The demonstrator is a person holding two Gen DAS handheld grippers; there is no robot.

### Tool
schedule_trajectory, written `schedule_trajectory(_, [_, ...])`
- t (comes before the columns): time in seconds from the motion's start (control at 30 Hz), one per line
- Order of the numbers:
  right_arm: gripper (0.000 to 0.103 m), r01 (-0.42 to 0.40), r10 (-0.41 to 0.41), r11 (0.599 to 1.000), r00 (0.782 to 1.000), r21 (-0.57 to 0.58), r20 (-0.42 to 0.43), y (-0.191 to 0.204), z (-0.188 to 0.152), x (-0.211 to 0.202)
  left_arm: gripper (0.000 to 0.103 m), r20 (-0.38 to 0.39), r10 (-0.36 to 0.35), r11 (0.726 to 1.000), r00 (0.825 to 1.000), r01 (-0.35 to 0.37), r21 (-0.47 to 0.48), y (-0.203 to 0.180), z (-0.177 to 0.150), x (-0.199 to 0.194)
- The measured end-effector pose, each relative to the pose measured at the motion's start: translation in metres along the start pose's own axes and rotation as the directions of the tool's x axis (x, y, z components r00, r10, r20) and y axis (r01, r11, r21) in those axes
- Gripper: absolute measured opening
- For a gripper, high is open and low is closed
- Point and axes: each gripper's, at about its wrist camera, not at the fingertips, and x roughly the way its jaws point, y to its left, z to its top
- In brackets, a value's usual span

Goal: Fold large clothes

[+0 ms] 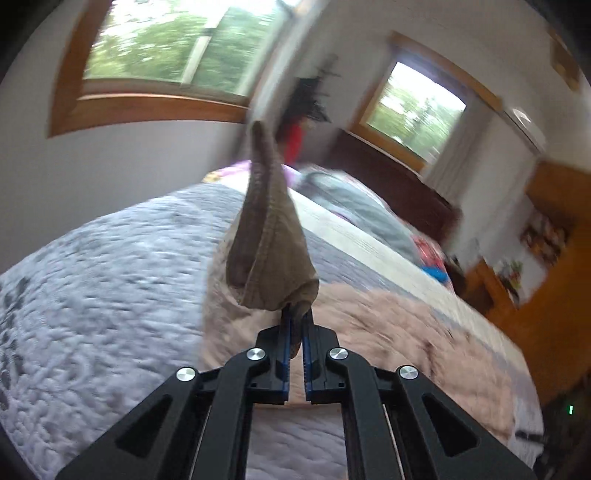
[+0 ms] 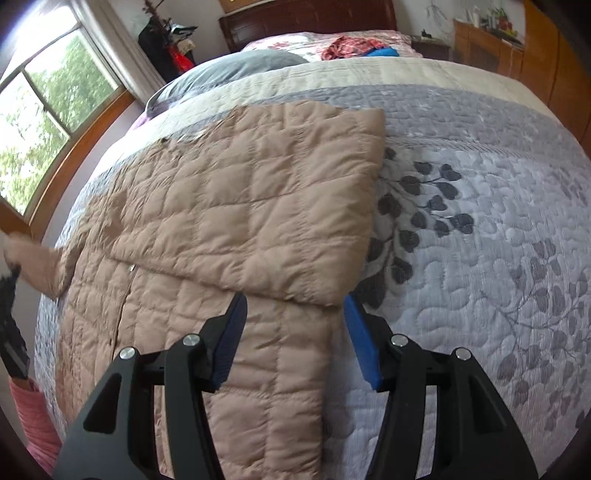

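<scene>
A tan quilted jacket [image 2: 221,221] lies on the bed, its right part folded over the body. My right gripper [image 2: 295,314] is open just above the folded part's near corner, holding nothing. My left gripper [image 1: 297,317] is shut on the jacket's knit sleeve cuff [image 1: 269,254] and holds it lifted above the bed; the rest of the jacket [image 1: 388,332] lies blurred beneath. In the right wrist view the lifted sleeve [image 2: 40,266] shows at the far left edge, with the left gripper [image 2: 11,280] partly cut off there.
The bed has a grey quilted leaf-pattern cover [image 2: 480,221]. A grey pillow [image 2: 236,66] and a pile of red and blue clothes [image 2: 354,46] lie by the dark headboard [image 2: 306,18]. Windows [image 2: 44,122] are on the left, wooden cabinets [image 2: 491,48] on the right.
</scene>
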Motion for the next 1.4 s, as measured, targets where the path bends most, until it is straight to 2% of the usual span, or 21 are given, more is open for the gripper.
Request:
schedule_trajectory(0.1, [0.055,-0.03,0.03,0.999,0.999,-0.021,-0.016,0.012,-0.003,0.007,0.005,-0.073,-0.088,0.988,0.993,0.096,0.125,-0.07,-0.019,0.02])
schedule_trajectory(0.2, [0.055,-0.027,0.027,0.999,0.999,-0.022,-0.039,0.015,-0.004,0.019,0.005,-0.162,-0.165,0.955,0.973,0.198,0.22,-0.141,-0.046,0.045])
schedule_trajectory(0.27, [0.055,-0.032,0.032,0.999,0.998,-0.015,-0.053,0.013,-0.005,0.027,0.005,-0.196,-0.179,0.937,0.964,0.228,0.265,-0.174,-0.062,0.057])
schedule_trajectory(0.4, [0.055,-0.036,0.035,0.999,0.998,-0.009,-0.056,0.009,-0.006,0.033,0.005,-0.306,-0.206,0.902,0.93,0.301,0.308,-0.23,-0.095,0.091])
schedule_trajectory(0.5, [0.055,-0.051,0.051,0.999,0.997,0.004,-0.057,0.005,-0.005,0.034,0.005,-0.362,-0.182,0.9,0.914,0.303,0.313,-0.246,-0.114,0.114])
schedule_trajectory(0.63, [0.055,-0.064,0.065,0.998,0.996,0.016,-0.062,0.001,-0.006,0.036,0.006,-0.433,-0.131,0.906,0.892,0.285,0.313,-0.244,-0.133,0.136])
schedule_trajectory(0.73, [0.055,-0.064,0.065,0.998,0.996,0.016,-0.064,0.001,-0.006,0.036,0.009,-0.455,-0.136,0.901,0.88,0.301,0.313,-0.242,-0.14,0.135])
schedule_trajectory(0.83, [0.055,-0.058,0.058,0.998,0.997,0.011,-0.059,0.003,-0.006,0.028,0.018,-0.46,-0.138,0.888,0.877,0.316,0.335,-0.24,-0.138,0.12])
schedule_trajectory(0.93, [0.055,-0.048,0.048,0.999,0.998,-0.003,-0.044,0.009,-0.004,0.017,0.028,-0.471,-0.17,0.874,0.866,0.354,0.334,-0.235,-0.13,0.099])
schedule_trajectory(1.03, [0.055,-0.054,0.054,0.998,0.998,-0.017,-0.035,0.02,0.0,0.009,0.028,-0.472,-0.206,0.865,0.857,0.386,0.322,-0.225,-0.123,0.077])
schedule_trajectory(1.07, [0.055,-0.066,0.065,0.998,0.997,-0.024,-0.035,0.026,0.003,0.008,0.028,-0.463,-0.206,0.864,0.862,0.383,0.328,-0.222,-0.12,0.072])
schedule_trajectory(1.1, [0.055,-0.081,0.08,0.996,0.996,-0.031,-0.04,0.033,0.006,0.007,0.028,-0.447,-0.191,0.866,0.874,0.364,0.342,-0.219,-0.116,0.069])
schedule_trajectory(1.17, [0.055,-0.105,0.102,0.993,0.993,-0.054,-0.057,0.052,0.014,0.01,0.028,-0.403,-0.118,0.881,0.908,0.282,0.379,-0.208,-0.105,0.07])
schedule_trajectory(1.2, [0.055,-0.114,0.11,0.991,0.992,-0.065,-0.067,0.06,0.018,0.014,0.028,-0.391,-0.08,0.891,0.917,0.242,0.383,-0.202,-0.099,0.074])
schedule_trajectory(1.27, [0.055,-0.152,0.145,0.986,0.984,-0.073,-0.101,0.08,0.029,0.025,0.028,-0.385,0.012,0.908,0.923,0.151,0.391,-0.187,-0.091,0.091])
schedule_trajectory(1.33, [0.055,-0.189,0.179,0.98,0.975,-0.07,-0.129,0.095,0.042,0.036,0.028,-0.37,0.099,0.91,0.924,0.065,0.408,-0.174,-0.087,0.11])
schedule_trajectory(1.4, [0.055,-0.225,0.211,0.971,0.965,-0.077,-0.156,0.114,0.052,0.048,0.028,-0.388,0.122,0.918,0.914,0.045,0.395,-0.163,-0.09,0.126])
